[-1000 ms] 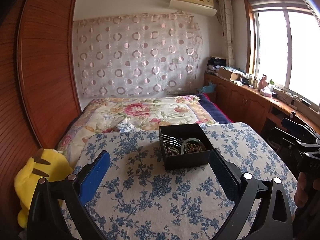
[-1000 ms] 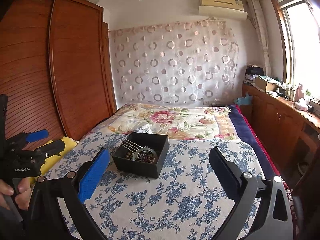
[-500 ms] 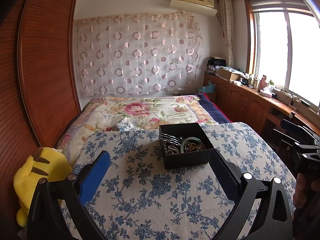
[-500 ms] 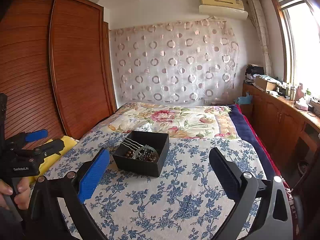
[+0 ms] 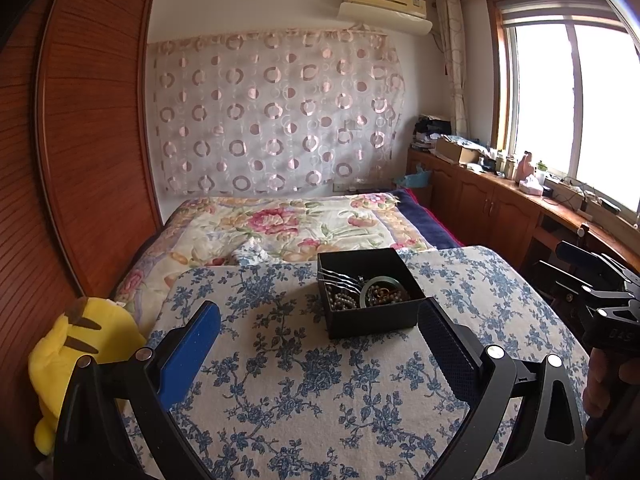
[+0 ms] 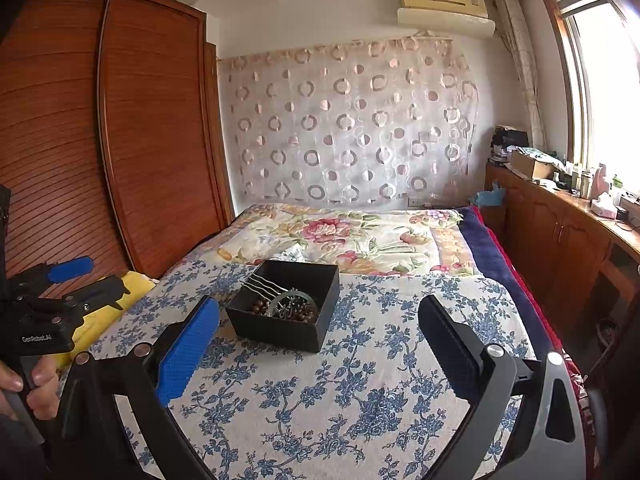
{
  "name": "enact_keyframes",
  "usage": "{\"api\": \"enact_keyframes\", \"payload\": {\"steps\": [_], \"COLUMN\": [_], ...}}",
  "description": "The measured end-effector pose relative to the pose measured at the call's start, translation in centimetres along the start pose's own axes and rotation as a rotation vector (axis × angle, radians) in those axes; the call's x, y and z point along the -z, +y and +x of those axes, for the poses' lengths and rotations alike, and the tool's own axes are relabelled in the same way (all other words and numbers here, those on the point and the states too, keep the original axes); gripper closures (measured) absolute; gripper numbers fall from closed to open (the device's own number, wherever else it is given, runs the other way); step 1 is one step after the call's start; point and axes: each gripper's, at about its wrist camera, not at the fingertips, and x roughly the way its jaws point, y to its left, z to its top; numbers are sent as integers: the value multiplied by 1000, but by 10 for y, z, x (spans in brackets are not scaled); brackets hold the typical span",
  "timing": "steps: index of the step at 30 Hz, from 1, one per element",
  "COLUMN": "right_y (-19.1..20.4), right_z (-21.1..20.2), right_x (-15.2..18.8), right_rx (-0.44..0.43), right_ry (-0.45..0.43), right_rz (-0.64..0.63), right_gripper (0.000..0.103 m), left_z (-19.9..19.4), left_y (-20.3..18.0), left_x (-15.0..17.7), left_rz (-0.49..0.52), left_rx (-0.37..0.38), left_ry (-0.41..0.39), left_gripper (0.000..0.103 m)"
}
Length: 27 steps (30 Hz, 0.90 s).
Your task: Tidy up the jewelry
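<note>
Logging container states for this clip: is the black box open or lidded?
Open. The black box shows no lid; beads, a green bangle and metal hairpins lie exposed inside.

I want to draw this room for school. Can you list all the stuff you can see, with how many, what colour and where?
Jewelry box: one, black, open, on the blue-flowered cloth.
Bangle: one, pale green, inside the box.
Bead strands: several, brown and pearly, inside the box.
Hair pins: a few, silver, in the box.
Cloth: one, white with blue flowers, over the table.
Quilt: one, flowery, on the bed.
Plush toy: one, yellow, left of the table.
Wardrobe: one, brown, left wall.
Air conditioner: one, cream, high on the wall.
Left gripper: open, empty.
Right gripper: open, empty.
</note>
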Motion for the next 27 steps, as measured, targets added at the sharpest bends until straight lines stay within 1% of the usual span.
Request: {"api": "enact_keyframes", "payload": {"steps": [27], "right_y": [1], "right_z": [2], "right_x": [2], "right_rx": [-1], "right_ry": [2], "right_rz": [1], "right_gripper": [3], "left_z": [-1], "left_y": [1], "left_x": [2], "left_rz": [0], "left_rx": [-1], "left_ry": [-3], "left_gripper": [8]}}
